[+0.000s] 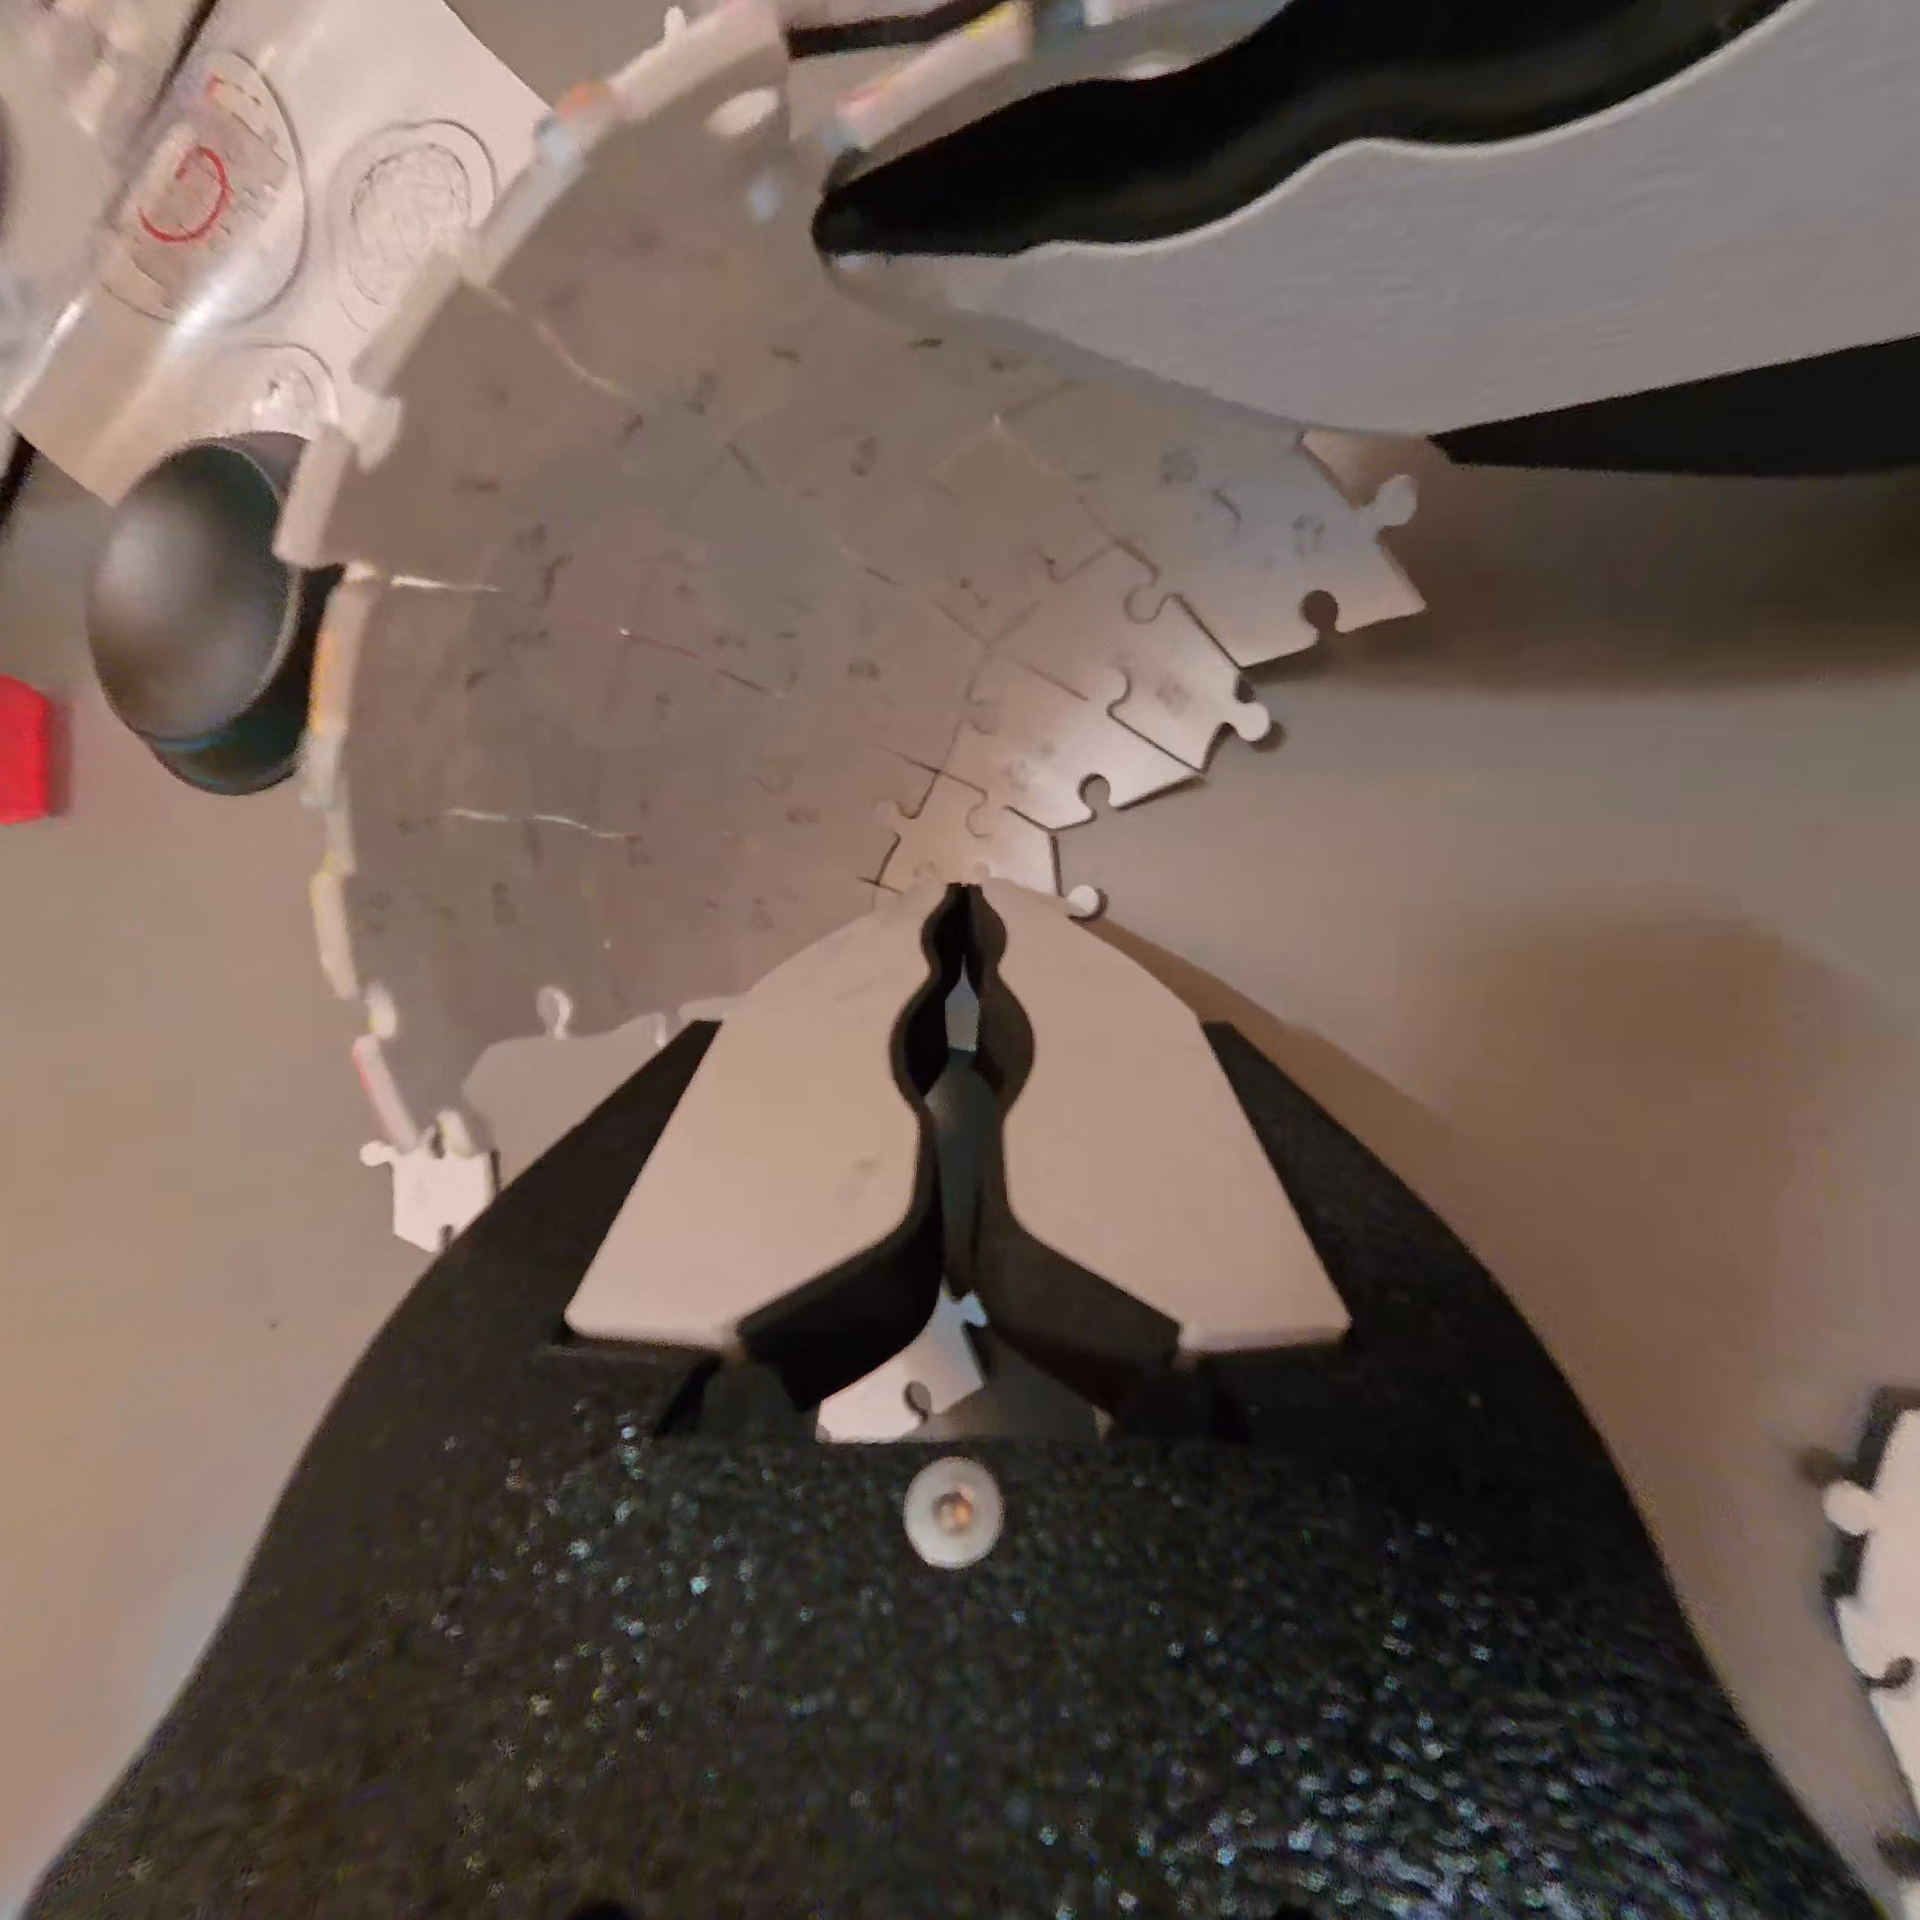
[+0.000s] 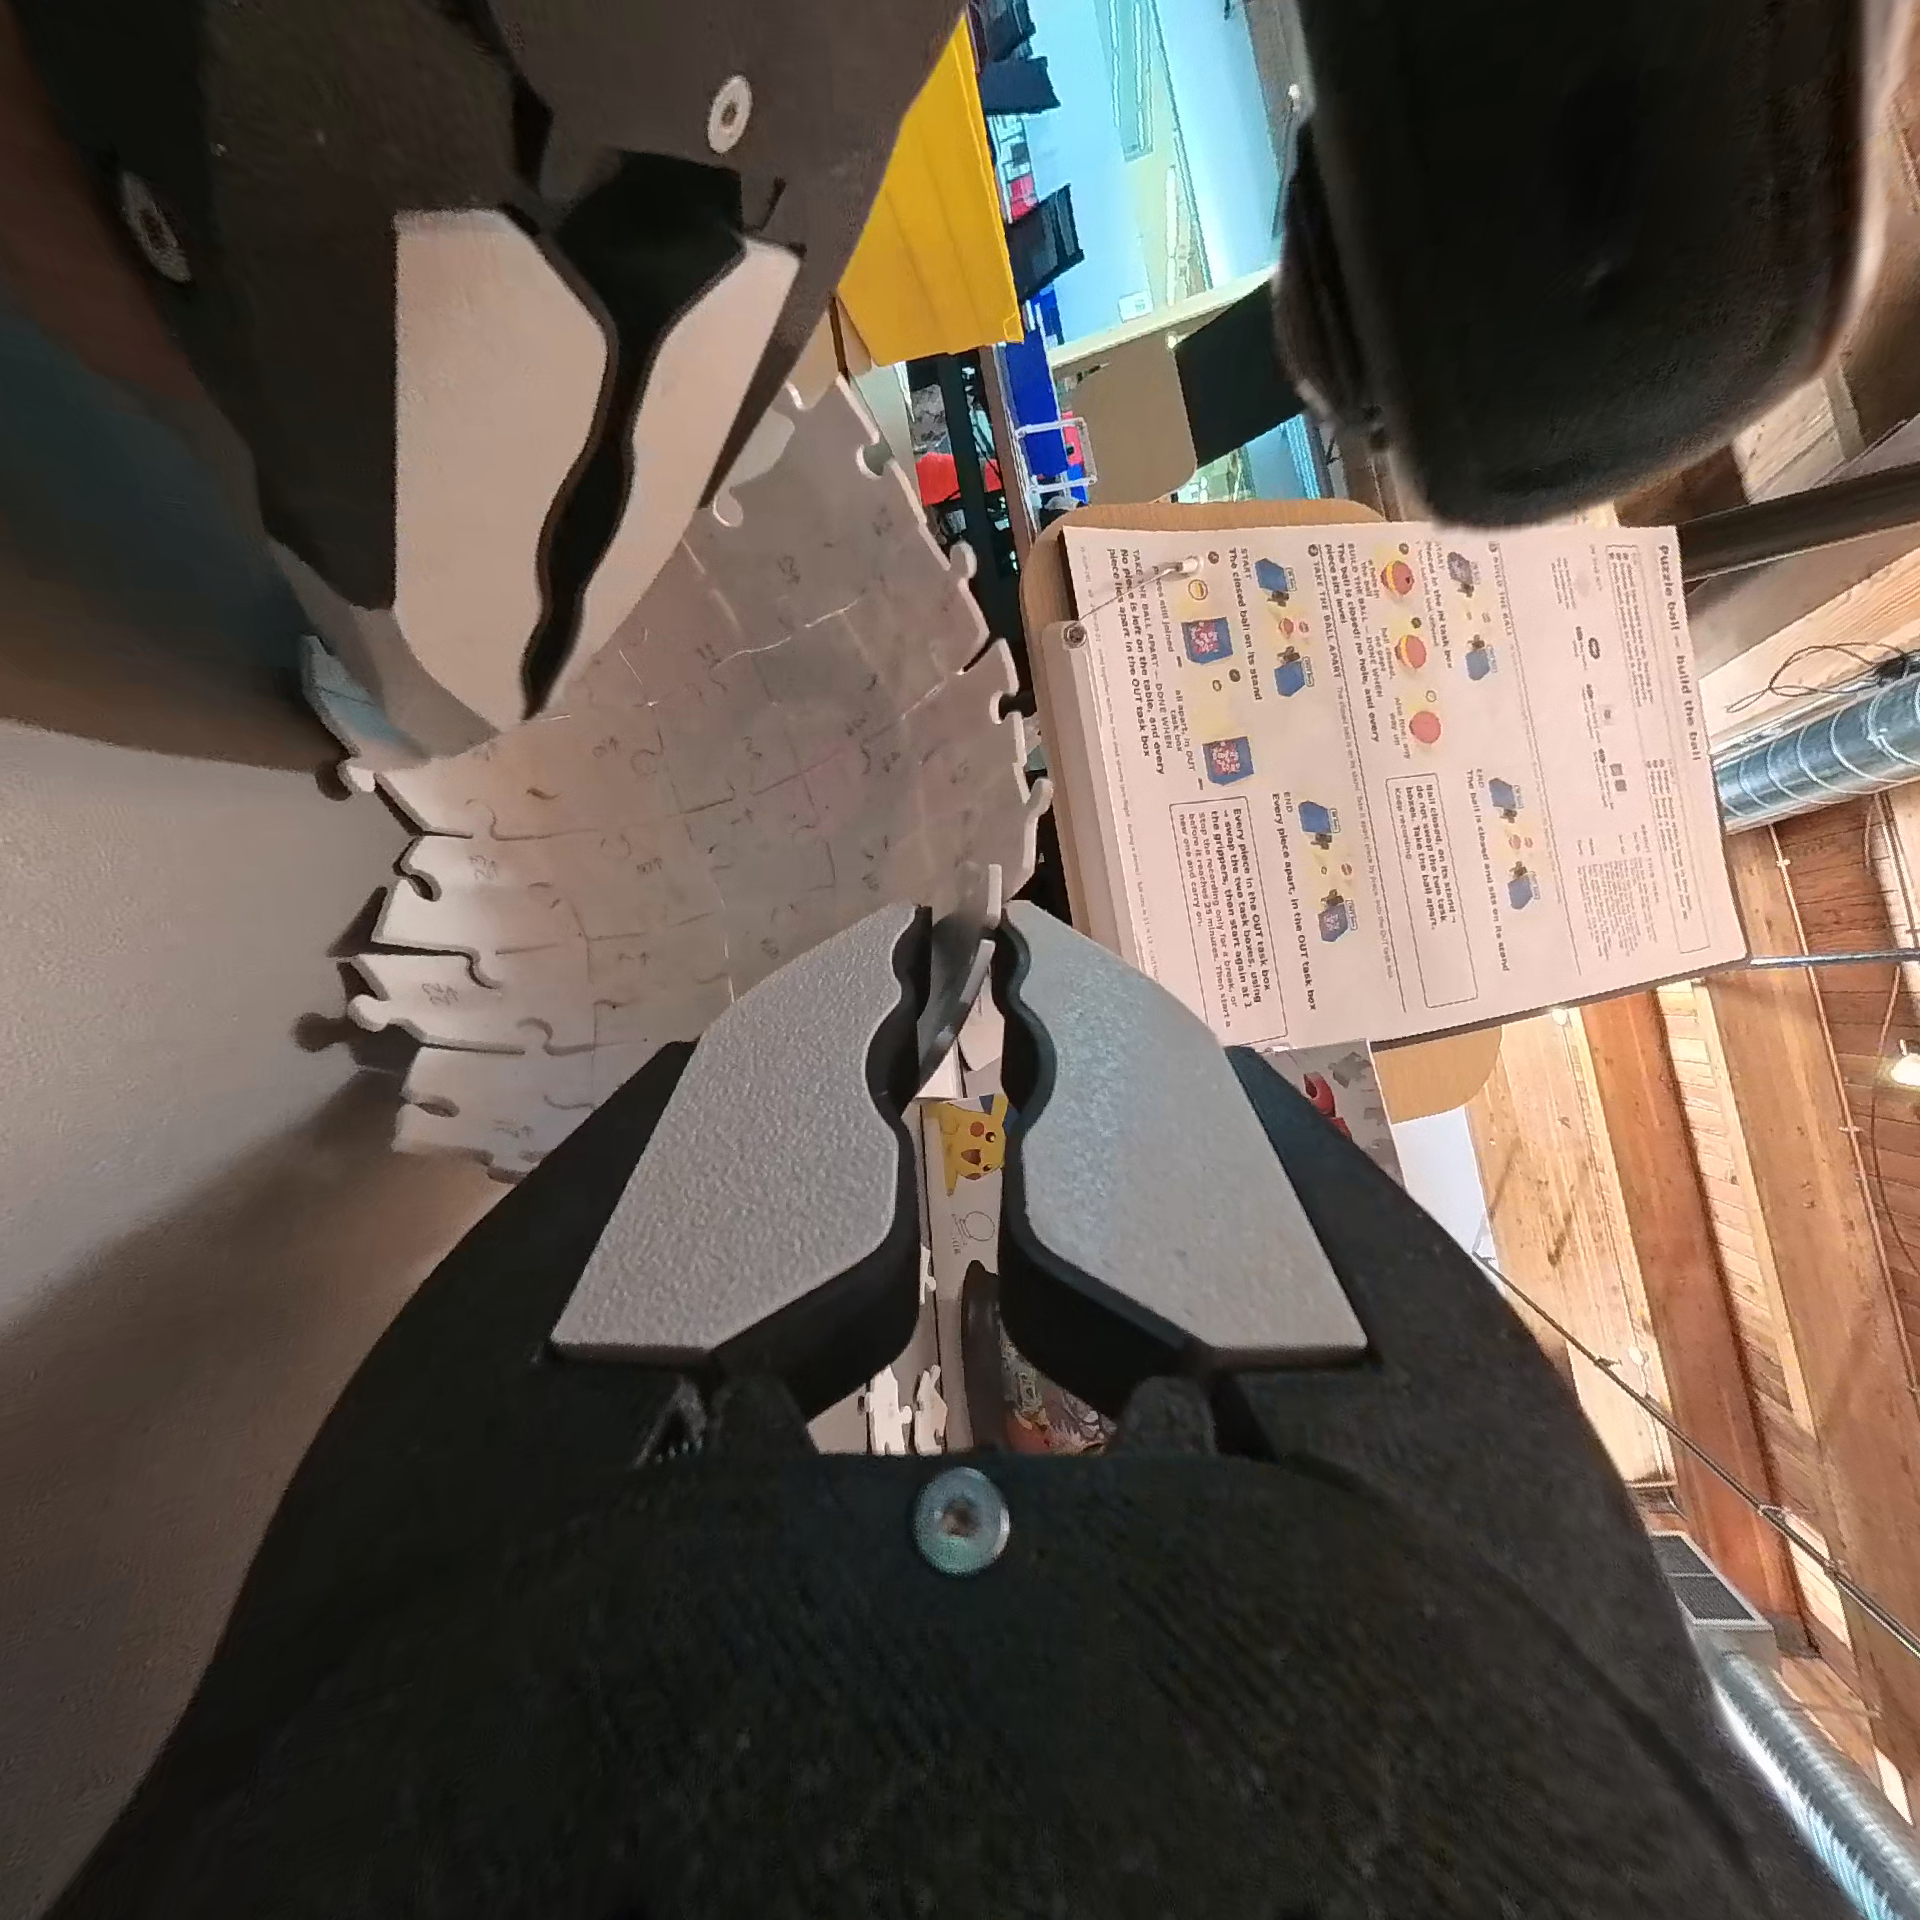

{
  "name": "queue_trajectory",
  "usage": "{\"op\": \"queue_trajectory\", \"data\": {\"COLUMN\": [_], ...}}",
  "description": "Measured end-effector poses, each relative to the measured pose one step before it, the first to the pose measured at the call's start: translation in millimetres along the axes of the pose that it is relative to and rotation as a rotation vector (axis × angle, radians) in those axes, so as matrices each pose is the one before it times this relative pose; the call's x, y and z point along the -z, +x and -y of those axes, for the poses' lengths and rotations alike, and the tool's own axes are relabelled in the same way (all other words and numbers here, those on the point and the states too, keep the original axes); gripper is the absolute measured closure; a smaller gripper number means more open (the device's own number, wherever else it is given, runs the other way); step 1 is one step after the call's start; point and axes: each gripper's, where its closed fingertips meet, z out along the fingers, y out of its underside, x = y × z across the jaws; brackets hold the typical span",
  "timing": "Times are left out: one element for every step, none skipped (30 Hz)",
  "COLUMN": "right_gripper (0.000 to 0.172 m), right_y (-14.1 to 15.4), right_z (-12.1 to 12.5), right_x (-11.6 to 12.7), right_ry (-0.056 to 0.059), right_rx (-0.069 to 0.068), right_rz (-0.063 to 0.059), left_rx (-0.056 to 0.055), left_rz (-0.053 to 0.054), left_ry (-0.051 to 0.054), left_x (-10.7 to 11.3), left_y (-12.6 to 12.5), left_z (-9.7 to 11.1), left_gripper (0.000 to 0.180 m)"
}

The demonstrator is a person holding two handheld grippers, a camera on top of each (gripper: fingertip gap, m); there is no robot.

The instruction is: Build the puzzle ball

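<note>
Jaws of the left gripper [image 1: 961, 891] are clenched tight, tips meeting at the near edge of a curved shell of joined pale puzzle pieces [image 1: 727, 644]; whether a piece's rim is pinched between them cannot be told from the left wrist view, but in the right wrist view the same gripper [image 2: 535, 696] bears on the shell's rim. At the far left of the left wrist view sit a red block [image 1: 26, 743] and a dark round cap [image 1: 192, 623], both just beside the shell, with a clear moulded tray [image 1: 208, 208] above them. A loose white puzzle piece [image 1: 1870, 1558] lies on the tan surface [image 1: 1558, 935] at the right edge.

Jaws of the right gripper [image 2: 961, 940] are closed on a thin pale puzzle piece [image 2: 966, 971] standing edge-on between them, at the shell's [image 2: 727, 769] right rim. Right of it hangs a printed instruction sheet [image 2: 1403, 790] on a board, and a yellow bin [image 2: 935, 239] shows above. Wooden planking [image 2: 1766, 1247] fills the far right.
</note>
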Motion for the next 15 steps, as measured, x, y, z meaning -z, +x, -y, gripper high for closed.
{"op": "queue_trajectory", "data": {"right_gripper": [0.161, 0.161, 0.161, 0.161, 0.161, 0.161, 0.161, 0.161, 0.161, 0.161, 0.161, 0.161, 0.161, 0.161, 0.161], "right_y": [0.05, -0.14, -0.05, -0.10, -0.15, -0.04, 0.03, 0.01, -0.08, -0.18, -0.17, -0.10, -0.13, -0.10, -0.12], "right_z": [-0.23, -0.04, -0.20, -0.32, -0.41, 0.06, 0.27, 0.32, 0.34, 0.15, -0.18, -0.33, -0.27, -0.32, -0.51], "right_x": [0.08, 0.31, 0.18, -0.02, -0.36, -0.43, -0.25, 0.08, 0.24, 0.10, 0.05, -0.03, -0.17, -0.15, -0.26], "right_ry": [-0.0014, 0.0005, -0.0005, -0.0007, -0.0009, 0.0002, 0.0005, 0.0006, 0.0005, 0.0003, -0.0010, -0.0015, -0.0005, -0.0016, -0.0028], "right_rx": [0.0028, -0.0001, -0.0002, -0.0003, -0.0014, -0.0017, 0.0008, 0.0022, 0.0012, 0.0009, 0.0004, -0.0001, -0.0008, -0.0005, -0.0021], "right_rz": [-0.0003, 0.0002, 0.0004, 0.0004, 0.0006, 0.0004, 0.0000, -0.0004, 0.0004, 0.0008, 0.0001, 0.0011, 0.0012, 0.0018, 0.0021], "left_rx": [0.0032, 0.0238, 0.0311, 0.0143, -0.0046, -0.0091, -0.0081, -0.0095, -0.0084, -0.0055, -0.0048, -0.0055, -0.0045, -0.0003, 0.0034], "left_rz": [0.0170, 0.0077, 0.0038, 0.0193, 0.0177, 0.0048, 0.0083, 0.0121, 0.0075, 0.0065, 0.0140, 0.0149, 0.0088, 0.0099, 0.0158], "left_ry": [0.0253, 0.0400, 0.0331, 0.0181, -0.0009, -0.0150, -0.0164, -0.0163, -0.0195, -0.0185, -0.0110, -0.0049, -0.0035, -0.0039, -0.0025], "left_x": [1.82, 4.05, 5.03, 4.78, 3.41, 1.50, 0.29, -0.39, -0.61, -0.49, 0.01, 0.73, 1.22, 1.48, 1.75], "left_y": [-2.89, -2.52, -2.40, -4.16, -3.20, -0.78, -0.68, -0.64, 0.06, 0.24, -0.96, -1.16, -0.45, -0.94, -2.05], "left_z": [3.23, 5.75, 6.08, 4.18, 1.14, -1.54, -2.37, -3.17, -4.00, -4.17, -3.14, -2.45, -2.26, -2.16, -2.16], "left_gripper": [0.180, 0.180, 0.180, 0.180, 0.180, 0.180, 0.180, 0.180, 0.180, 0.180, 0.180, 0.180, 0.180, 0.180, 0.180]}}
